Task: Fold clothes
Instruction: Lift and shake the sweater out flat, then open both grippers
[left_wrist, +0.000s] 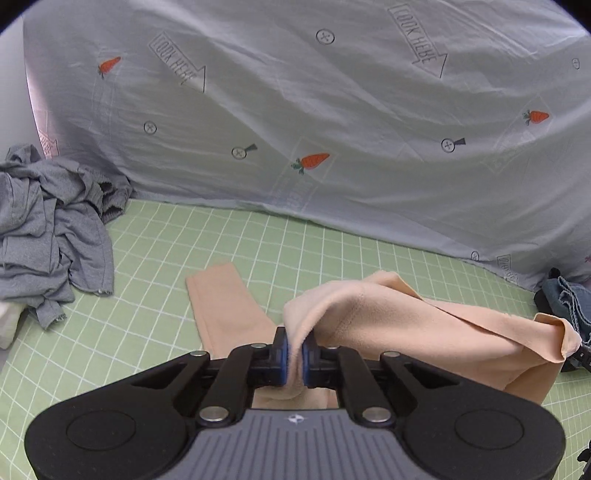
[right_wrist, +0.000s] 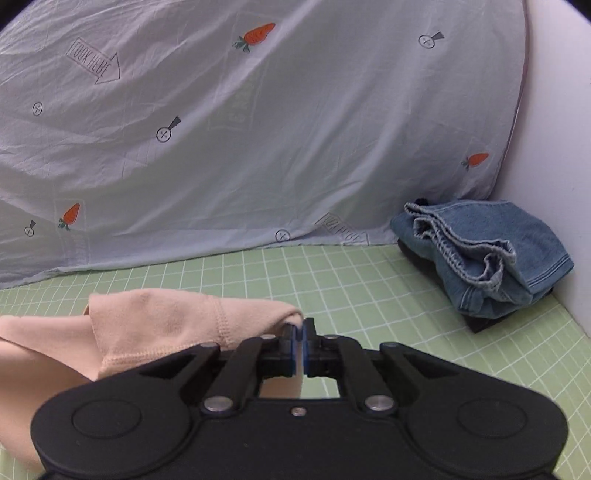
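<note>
Pinching a fold of cloth each, the left gripper (left_wrist: 293, 356) and the right gripper (right_wrist: 299, 345) have their blue pads drawn tight on opposite ends of a peach garment (left_wrist: 406, 317), which is the landmark for everything below. The garment's gripped edge is raised off the green checked mat (left_wrist: 155, 266); the rest of it lies on the mat (a narrow part, a sleeve or a leg, stretches flat just beyond the left gripper).

Judging progress: the peach garment appears mid-fold, with one layer lifted and not laid down, so it remains to be flattened and likely doubled again. Left of the garment, well apart, a grey garment (left_wrist: 48, 236) lies crumpled, plainly unfolded. Right of the garment, a blue denim piece (right_wrist: 480, 251) rests in a compact bundle on something dark; whether that counts as folded cannot be told. Behind all three hangs a pale sheet (left_wrist: 295, 110) printed with carrots.

The left wrist view alone shows the grey heap and the flat narrow part, with only a sliver of denim at its edge. The right wrist view alone shows the denim bundle whole, the garment's stitched hem, and a white wall (right_wrist: 554, 147) beyond.
</note>
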